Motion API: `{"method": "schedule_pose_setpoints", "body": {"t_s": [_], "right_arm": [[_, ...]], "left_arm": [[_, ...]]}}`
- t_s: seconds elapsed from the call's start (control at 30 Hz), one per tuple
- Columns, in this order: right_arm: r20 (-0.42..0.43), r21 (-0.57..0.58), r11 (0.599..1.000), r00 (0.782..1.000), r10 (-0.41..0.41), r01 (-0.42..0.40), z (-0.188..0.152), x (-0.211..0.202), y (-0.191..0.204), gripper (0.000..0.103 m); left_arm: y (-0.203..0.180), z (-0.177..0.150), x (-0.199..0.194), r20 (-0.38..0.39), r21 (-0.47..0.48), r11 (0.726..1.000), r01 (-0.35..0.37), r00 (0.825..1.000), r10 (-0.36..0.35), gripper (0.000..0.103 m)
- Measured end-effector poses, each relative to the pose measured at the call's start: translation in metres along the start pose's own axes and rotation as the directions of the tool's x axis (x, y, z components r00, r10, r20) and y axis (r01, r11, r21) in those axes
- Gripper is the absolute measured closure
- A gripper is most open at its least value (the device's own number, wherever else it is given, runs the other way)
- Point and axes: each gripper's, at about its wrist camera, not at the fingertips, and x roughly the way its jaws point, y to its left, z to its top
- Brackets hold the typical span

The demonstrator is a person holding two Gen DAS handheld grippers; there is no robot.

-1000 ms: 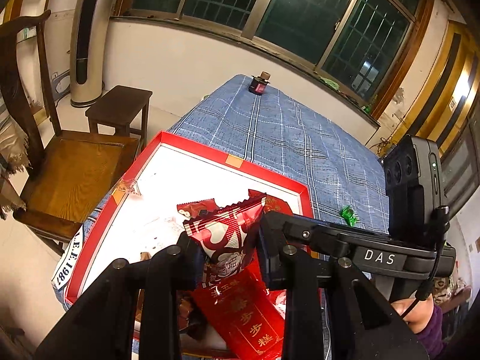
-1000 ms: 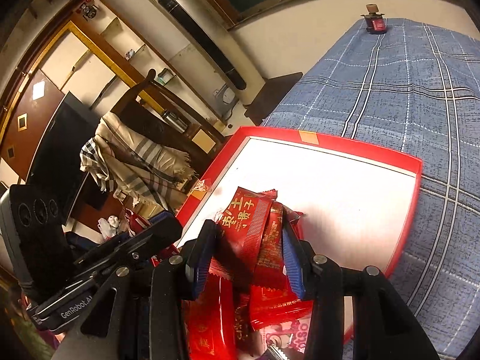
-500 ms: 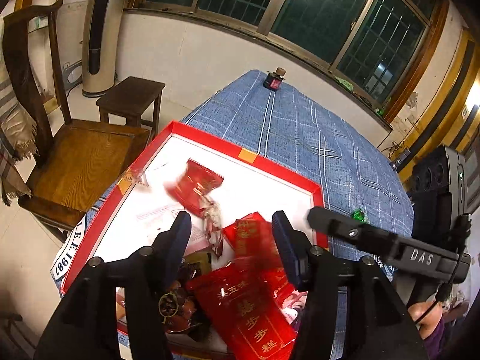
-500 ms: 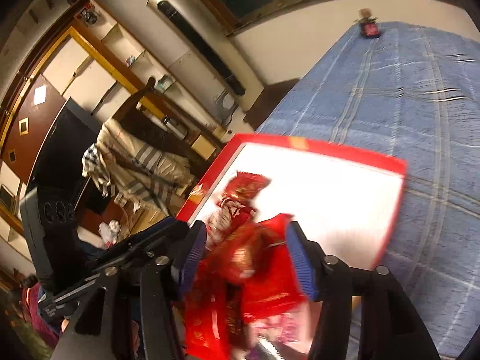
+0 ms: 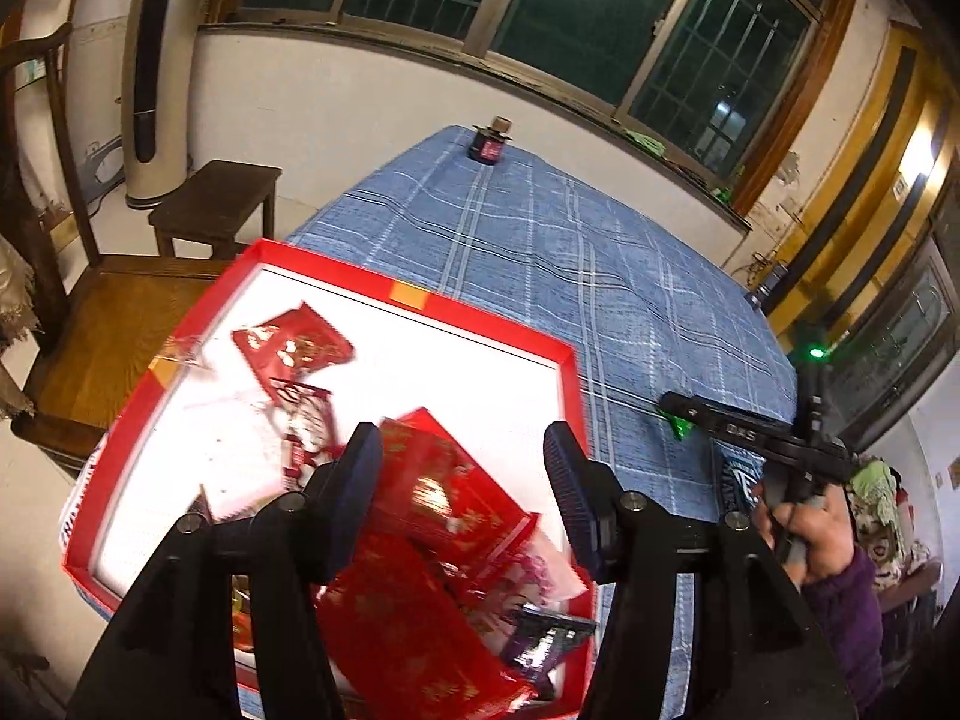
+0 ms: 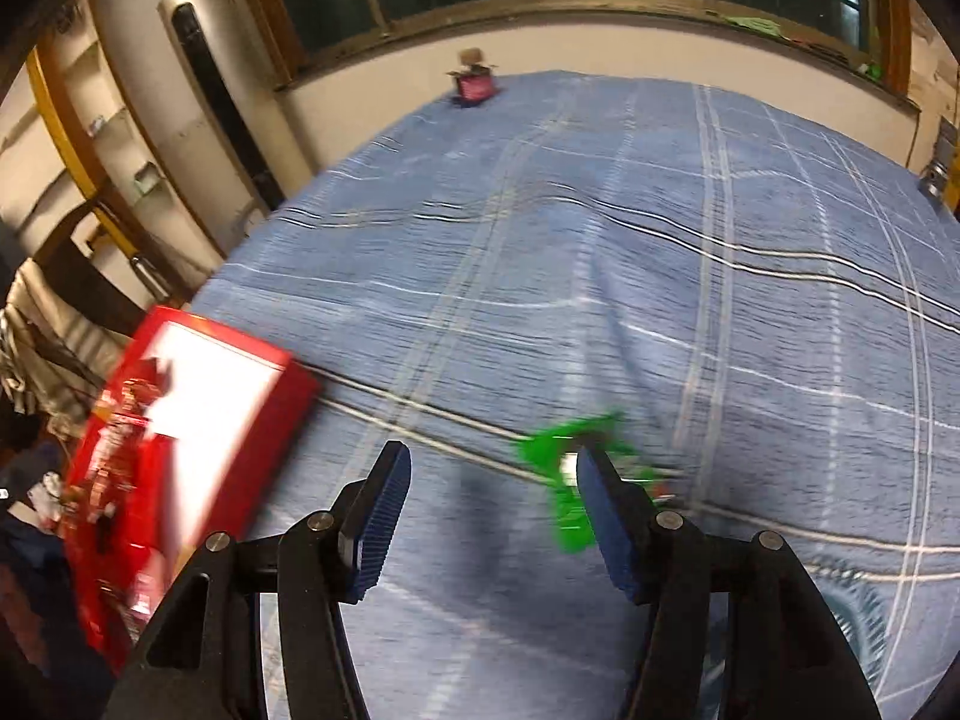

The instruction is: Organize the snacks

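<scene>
The right gripper [image 6: 492,510] is closing in on the green snack [image 6: 576,468] lying on the tabletop [image 6: 660,240] beside the red box [image 5: 564,372], jaws wide and empty, having just been opening; it is risking a miss, the snack sitting off-centre at one pad; the left gripper [image 5: 462,486], jaws parted and empty, is hovering over the box's red packets [image 5: 420,570].

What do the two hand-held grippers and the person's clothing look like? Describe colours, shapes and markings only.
The left gripper and right gripper have black angular frames with silver bolts and dark blue ribbed finger pads. In the left wrist view, the right gripper's black body bears white lettering, too blurred to read, and a green light. The hand holding it wears a purple sleeve.
</scene>
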Motion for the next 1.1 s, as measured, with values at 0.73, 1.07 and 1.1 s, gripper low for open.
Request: {"method": "schedule_pose_setpoints", "body": {"t_s": [0.73, 1.07, 1.1], "right_arm": [[0.072, 0.006, 0.948, 0.946, 0.317, -0.318, 0.004, -0.027, 0.087, 0.067], [0.052, -0.080, 0.900, 0.900, 0.432, -0.428, -0.024, -0.022, 0.153, 0.048], [0.071, -0.072, 0.905, 0.902, 0.425, -0.420, -0.028, -0.029, 0.144, 0.048]], "left_arm": [[-0.048, -0.030, -0.031, -0.018, 0.112, 0.982, 0.155, 0.988, -0.154, 0.048], [-0.064, -0.044, -0.042, -0.020, 0.142, 0.985, 0.102, 0.995, -0.100, 0.048], [-0.067, -0.045, -0.042, -0.016, 0.149, 0.984, 0.093, 0.996, -0.092, 0.048]]}}
